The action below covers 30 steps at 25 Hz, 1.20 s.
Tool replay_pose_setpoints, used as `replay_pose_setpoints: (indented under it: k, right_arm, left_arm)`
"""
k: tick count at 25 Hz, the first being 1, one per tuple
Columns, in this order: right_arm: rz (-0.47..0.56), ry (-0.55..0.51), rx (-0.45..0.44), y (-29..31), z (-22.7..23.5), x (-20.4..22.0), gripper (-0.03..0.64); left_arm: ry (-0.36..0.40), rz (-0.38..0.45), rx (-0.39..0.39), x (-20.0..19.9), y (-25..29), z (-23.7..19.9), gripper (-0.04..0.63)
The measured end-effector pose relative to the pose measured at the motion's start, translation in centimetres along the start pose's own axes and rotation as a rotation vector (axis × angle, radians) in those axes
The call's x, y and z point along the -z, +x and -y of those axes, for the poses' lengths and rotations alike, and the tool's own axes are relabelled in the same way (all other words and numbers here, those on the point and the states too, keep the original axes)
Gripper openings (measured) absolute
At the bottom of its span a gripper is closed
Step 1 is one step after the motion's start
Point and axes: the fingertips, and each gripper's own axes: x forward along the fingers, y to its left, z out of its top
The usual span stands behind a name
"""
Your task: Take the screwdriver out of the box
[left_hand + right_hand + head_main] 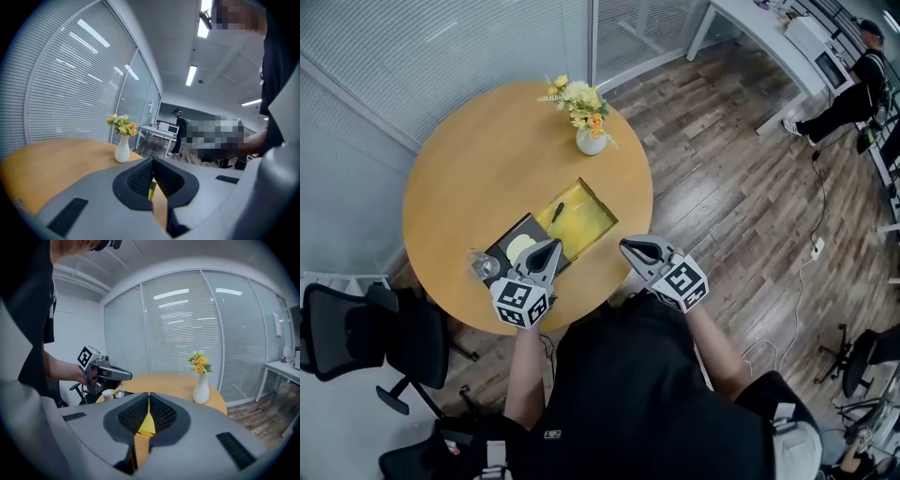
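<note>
Slim dark screwdriver (pixel 555 217) lies in the open yellow-lined box (pixel 589 221), along its left wall, just beyond the left tool (pixel 553 246). The right tool (pixel 626 246) is farther; both are closed, empty.

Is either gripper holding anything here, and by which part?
Nothing. Left gripper and right gripper are shut, empty; screwdriver lies in the box.

Occlusions, head view
left gripper (pixel 549 247) covers the near end of the dark flat panel (pixel 508 242); slim dark screwdriver (pixel 555 217) in open yellow box (pixel 587 221) too small for detail; black office chair (pixel 356 328) cut off by the left edge.
</note>
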Motion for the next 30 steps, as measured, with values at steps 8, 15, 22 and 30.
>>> replay_pose_setpoints:
  k: [8,15,22,30]
  right_arm:
    - [-0.029,0.023,-0.035,1.6,1.4,0.8,0.008]
    - [-0.048,0.052,-0.099,2.8,2.4,1.6,0.008]
    - [-0.098,0.111,-0.123,3.4,2.1,4.2,0.008]
    - [-0.137,0.133,-0.128,3.5,3.5,5.6,0.008]
  left_arm:
    - [-0.027,-0.049,-0.039,1.4,2.3,-2.7,0.006]
    - [-0.005,-0.171,-0.074,3.3,4.5,-5.2,0.006]
    - [0.042,-0.267,-0.012,5.7,7.7,-6.7,0.008]
    - [0.128,-0.406,-0.048,9.0,10.6,-9.1,0.079]
